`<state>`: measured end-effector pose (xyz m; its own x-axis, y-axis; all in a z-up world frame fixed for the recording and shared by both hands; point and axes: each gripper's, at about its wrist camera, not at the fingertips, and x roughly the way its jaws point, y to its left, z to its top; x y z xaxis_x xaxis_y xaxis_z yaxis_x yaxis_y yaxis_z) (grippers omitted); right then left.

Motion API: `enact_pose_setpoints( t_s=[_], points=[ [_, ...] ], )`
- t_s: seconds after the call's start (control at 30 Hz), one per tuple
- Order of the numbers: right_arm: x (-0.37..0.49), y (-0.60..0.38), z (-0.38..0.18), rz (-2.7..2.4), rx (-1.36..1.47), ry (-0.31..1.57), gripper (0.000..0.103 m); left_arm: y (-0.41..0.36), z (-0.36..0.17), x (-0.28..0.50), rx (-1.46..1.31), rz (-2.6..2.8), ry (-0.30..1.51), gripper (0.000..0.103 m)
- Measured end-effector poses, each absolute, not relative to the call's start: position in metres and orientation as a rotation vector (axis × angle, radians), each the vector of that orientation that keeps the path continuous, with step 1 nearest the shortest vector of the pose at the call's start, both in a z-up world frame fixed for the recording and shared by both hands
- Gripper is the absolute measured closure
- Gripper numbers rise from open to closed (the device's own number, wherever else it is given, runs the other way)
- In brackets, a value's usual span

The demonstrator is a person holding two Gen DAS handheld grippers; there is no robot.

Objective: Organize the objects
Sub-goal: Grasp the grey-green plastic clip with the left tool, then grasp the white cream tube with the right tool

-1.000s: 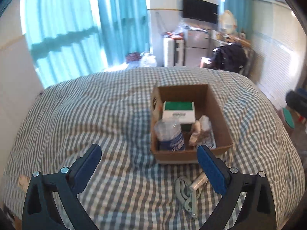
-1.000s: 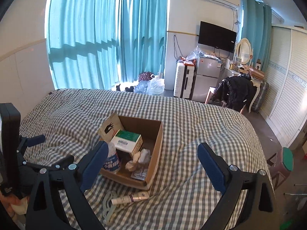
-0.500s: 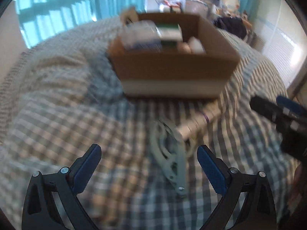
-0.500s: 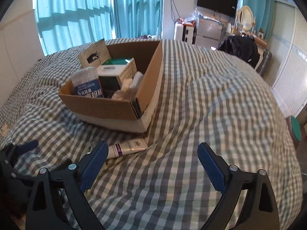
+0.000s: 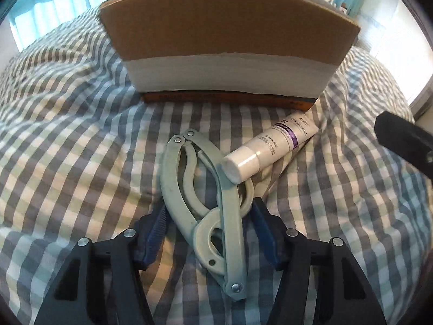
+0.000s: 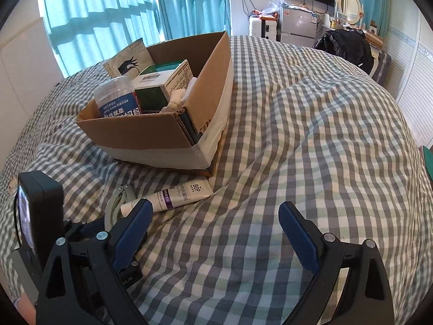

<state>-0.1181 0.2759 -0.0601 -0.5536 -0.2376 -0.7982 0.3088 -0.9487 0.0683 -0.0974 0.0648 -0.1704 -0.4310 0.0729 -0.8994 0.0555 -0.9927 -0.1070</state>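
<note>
A pale grey-green folding metal tool (image 5: 208,197) lies on the checked bedspread in front of a cardboard box (image 5: 230,38). My left gripper (image 5: 208,216) is down around the tool's middle, its blue pads closed against both sides. A white tube with a purple band (image 5: 270,146) rests across the tool's right side; it also shows in the right wrist view (image 6: 173,195). My right gripper (image 6: 216,233) is open and empty above the bed, right of the tube. The box (image 6: 151,135) holds a clear jar (image 6: 116,97) and a green-and-white carton (image 6: 159,81).
The checked bedspread (image 6: 311,135) spreads to the right of the box. Teal curtains (image 6: 108,8), a small fridge (image 6: 295,27) and a dark bag (image 6: 349,46) stand beyond the bed. The right gripper's edge (image 5: 403,138) shows in the left wrist view.
My left gripper dropped from high above the bed down to the metal tool and closed on it. My right gripper also came lower and closer to the box and tube.
</note>
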Motion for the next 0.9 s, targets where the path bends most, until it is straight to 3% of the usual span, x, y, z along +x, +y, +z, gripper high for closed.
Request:
enact_pose_setpoints(
  t_s=[0.43,0.6,0.63,0.9],
  points=[
    [-0.109,0.259,-0.051,-2.569,1.254,0.168,0.008,0.013,-0.093,-0.057,-1.508,2.774,-0.183,0.041],
    [-0.108,0.243,-0.058,-2.533,1.269,0.029,0.012,-0.015,-0.085,-0.080,-1.489,2.772,-0.144,0.043],
    [-0.109,0.241,-0.060,-2.527,1.279,0.007,0.013,-0.019,-0.086,-0.084,-1.492,2.765,-0.124,0.056],
    [-0.123,0.211,-0.086,-2.500,1.392,0.040,0.016,-0.030,-0.109,-0.107,-1.489,2.704,-0.100,0.056]
  ],
)
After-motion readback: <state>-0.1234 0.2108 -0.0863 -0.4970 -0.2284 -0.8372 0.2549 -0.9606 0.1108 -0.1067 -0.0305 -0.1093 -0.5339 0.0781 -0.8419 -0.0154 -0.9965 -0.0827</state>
